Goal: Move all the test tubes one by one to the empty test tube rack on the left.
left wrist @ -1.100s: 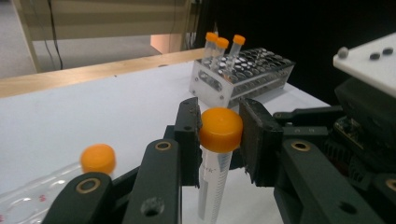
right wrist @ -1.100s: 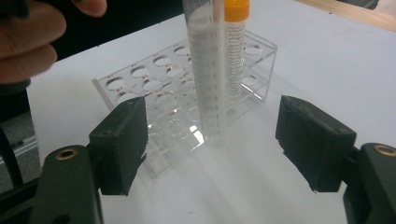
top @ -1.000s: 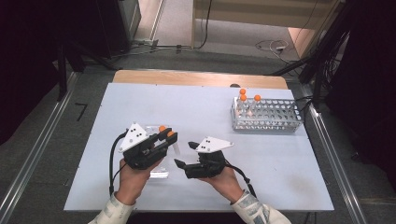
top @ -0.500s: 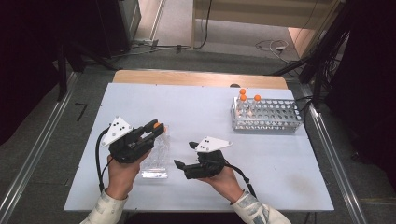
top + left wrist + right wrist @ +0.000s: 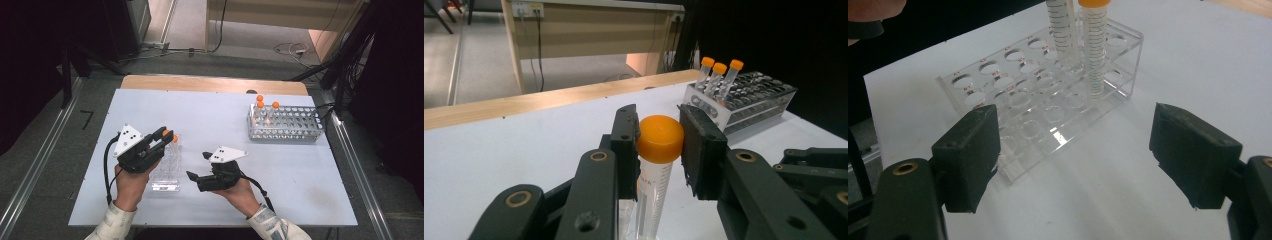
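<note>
My left gripper [image 5: 164,136] is shut on the orange cap of a clear graduated tube [image 5: 659,139], which hangs over the far end of a clear acrylic rack [image 5: 166,170]. Seen from the right gripper view, that held tube [image 5: 1063,35] has its tip at the rack's top holes, beside a second orange-capped tube [image 5: 1095,50] standing in the clear rack [image 5: 1018,115]. Just right of the rack, my right gripper [image 5: 196,166] is open; its jaws [image 5: 1078,145] have just been opening, with nothing between them.
A grey-white tube rack [image 5: 286,124] with three orange-capped tubes [image 5: 261,102] stands at the table's back right. A wooden strip [image 5: 210,84] edges the far side of the white table [image 5: 300,175]. Cables trail from both grippers toward the front edge.
My left gripper has shifted a little to the left with the tube, uncovering more of the clear rack. The right hand has stayed in place.
</note>
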### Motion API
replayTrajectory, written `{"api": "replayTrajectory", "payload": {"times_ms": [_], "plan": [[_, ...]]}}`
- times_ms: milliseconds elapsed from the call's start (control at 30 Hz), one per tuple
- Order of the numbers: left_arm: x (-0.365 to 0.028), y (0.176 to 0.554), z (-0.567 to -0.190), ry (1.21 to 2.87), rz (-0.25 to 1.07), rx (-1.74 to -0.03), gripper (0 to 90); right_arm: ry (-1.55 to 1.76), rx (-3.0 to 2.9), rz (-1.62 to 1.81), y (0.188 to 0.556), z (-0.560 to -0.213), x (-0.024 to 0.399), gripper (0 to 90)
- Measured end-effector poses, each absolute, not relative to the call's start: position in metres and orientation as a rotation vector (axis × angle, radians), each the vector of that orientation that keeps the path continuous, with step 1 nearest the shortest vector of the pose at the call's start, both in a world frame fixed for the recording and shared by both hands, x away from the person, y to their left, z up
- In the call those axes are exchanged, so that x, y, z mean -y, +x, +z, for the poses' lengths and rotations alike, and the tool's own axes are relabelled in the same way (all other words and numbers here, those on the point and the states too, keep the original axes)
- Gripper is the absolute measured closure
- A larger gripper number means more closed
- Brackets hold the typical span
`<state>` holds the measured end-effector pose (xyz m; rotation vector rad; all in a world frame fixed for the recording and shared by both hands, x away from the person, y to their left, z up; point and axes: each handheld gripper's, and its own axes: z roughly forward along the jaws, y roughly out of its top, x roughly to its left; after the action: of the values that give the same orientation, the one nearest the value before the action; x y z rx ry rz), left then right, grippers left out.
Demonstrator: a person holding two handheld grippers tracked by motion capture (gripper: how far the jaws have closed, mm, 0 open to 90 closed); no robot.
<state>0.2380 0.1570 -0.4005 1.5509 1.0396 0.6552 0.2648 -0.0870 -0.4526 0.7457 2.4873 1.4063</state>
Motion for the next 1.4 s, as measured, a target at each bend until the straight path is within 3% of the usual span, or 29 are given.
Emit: {"api": "replayTrajectory", "payload": {"times_ms": [967,1400], "plan": [[-0.141,0.245,-0.424,1.651,0.710,-1.094,67.9,0.736,-2.502,1.393,0.263,-0.455,0.085,19.6],[-0.142,0.242,-0.421,1.628,0.675,-1.091,54.9,0.751,-2.482,1.390,0.265,-0.453,0.088,19.6]]}}
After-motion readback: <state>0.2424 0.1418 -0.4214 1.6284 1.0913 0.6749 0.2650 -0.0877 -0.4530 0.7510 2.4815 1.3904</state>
